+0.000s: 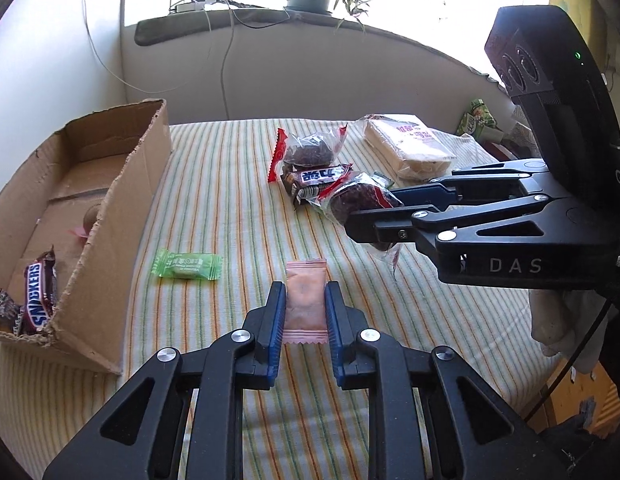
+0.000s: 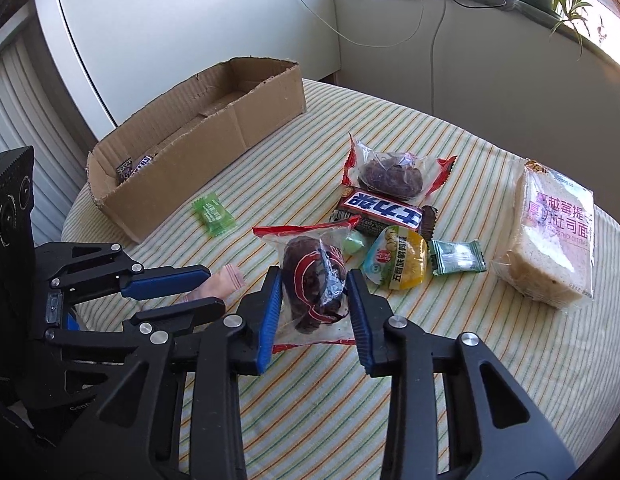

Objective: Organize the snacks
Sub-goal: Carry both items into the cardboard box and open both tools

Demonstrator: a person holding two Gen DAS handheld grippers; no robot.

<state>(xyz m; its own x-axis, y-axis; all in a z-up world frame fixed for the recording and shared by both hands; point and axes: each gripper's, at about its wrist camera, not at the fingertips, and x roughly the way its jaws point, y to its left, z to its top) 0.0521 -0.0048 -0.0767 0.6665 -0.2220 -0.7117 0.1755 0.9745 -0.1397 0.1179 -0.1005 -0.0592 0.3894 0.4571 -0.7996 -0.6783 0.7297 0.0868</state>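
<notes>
A pink candy packet (image 1: 305, 300) lies on the striped cloth with my left gripper (image 1: 305, 314) shut on it, pads pressing both long edges. In the right wrist view this gripper (image 2: 214, 290) sits low on the left with the pink packet (image 2: 232, 280) poking out. My right gripper (image 2: 314, 312) is shut on a clear red-edged packet holding a dark cake (image 2: 311, 288), which rests on the cloth. From the left wrist view the right gripper (image 1: 371, 208) reaches in from the right. An open cardboard box (image 1: 122, 208) stands at the left with a Snickers bar (image 1: 40, 296) inside.
Loose on the round table's cloth (image 2: 429, 360) lie a green candy (image 2: 213, 214), a second dark cake packet (image 2: 389, 176), a Snickers bar (image 2: 383, 210), a yellow egg packet (image 2: 397, 260), a grey-green candy (image 2: 457, 262) and bagged bread (image 2: 549, 240). The box (image 2: 214, 148) stands far left.
</notes>
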